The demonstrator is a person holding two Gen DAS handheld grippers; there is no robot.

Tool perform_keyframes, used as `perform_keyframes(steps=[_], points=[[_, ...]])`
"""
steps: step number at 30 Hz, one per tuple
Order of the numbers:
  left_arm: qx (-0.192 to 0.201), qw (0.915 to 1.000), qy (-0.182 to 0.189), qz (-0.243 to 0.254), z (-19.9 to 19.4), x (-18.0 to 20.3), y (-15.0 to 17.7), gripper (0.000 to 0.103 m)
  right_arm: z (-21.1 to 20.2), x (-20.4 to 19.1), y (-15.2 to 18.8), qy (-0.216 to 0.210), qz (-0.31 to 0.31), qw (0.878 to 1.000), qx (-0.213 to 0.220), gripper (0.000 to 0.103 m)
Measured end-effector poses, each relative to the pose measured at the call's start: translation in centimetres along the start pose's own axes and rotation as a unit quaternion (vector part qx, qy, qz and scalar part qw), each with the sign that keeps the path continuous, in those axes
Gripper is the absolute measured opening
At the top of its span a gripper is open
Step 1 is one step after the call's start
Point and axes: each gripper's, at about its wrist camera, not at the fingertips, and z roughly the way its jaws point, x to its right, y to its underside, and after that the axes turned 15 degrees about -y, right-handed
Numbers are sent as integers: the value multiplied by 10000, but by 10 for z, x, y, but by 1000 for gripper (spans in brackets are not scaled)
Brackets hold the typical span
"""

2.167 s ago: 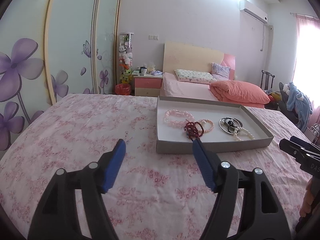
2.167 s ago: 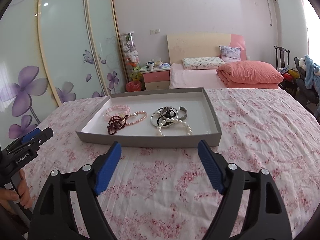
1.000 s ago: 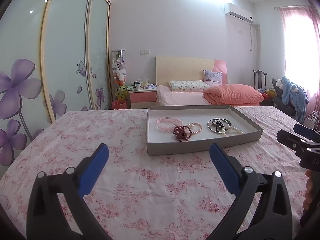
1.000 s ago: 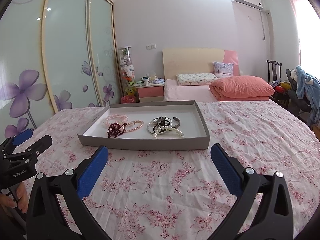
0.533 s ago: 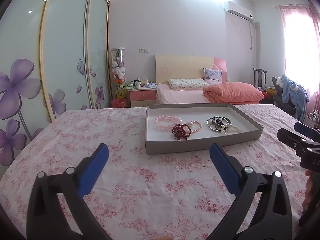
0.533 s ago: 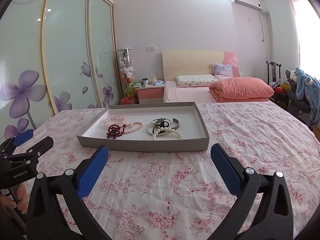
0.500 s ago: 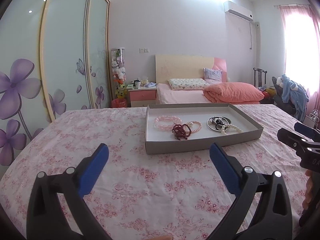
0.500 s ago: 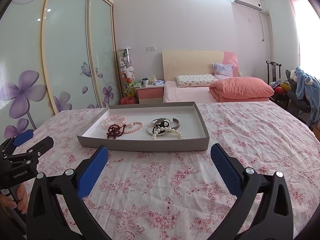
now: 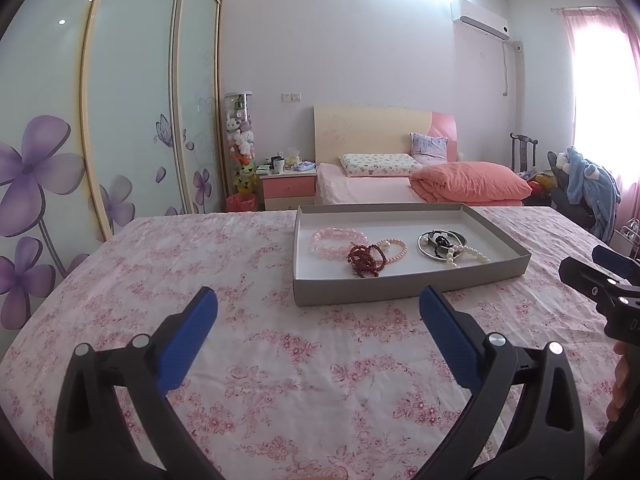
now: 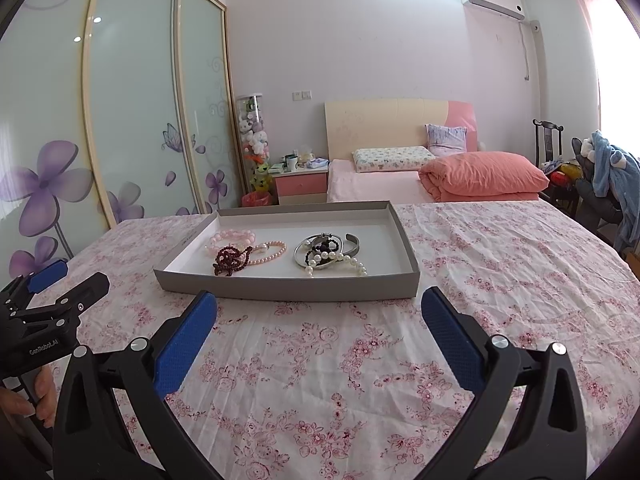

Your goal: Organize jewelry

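Here, bracelets (image 10: 256, 254) lie tangled in a grey tray (image 10: 288, 290) at mid-frame on a floral bed (image 10: 500, 272). Below, the right gripper (image 10: 319, 312) and left gripper (image 9: 318, 307) hover empty, fingers wide apart. The tray's long side faces both; right seems nearer.

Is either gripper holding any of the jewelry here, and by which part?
Nothing is held. The left gripper and right gripper are open and empty; the jewelry lies in the tray.
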Motion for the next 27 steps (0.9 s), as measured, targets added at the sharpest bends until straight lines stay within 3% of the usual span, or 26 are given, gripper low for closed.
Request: perform_keyframes(steps=[27], points=[[-22, 10000, 10, 7, 1, 1, 3, 99, 1, 1, 2, 0, 21, 10000, -23, 101]])
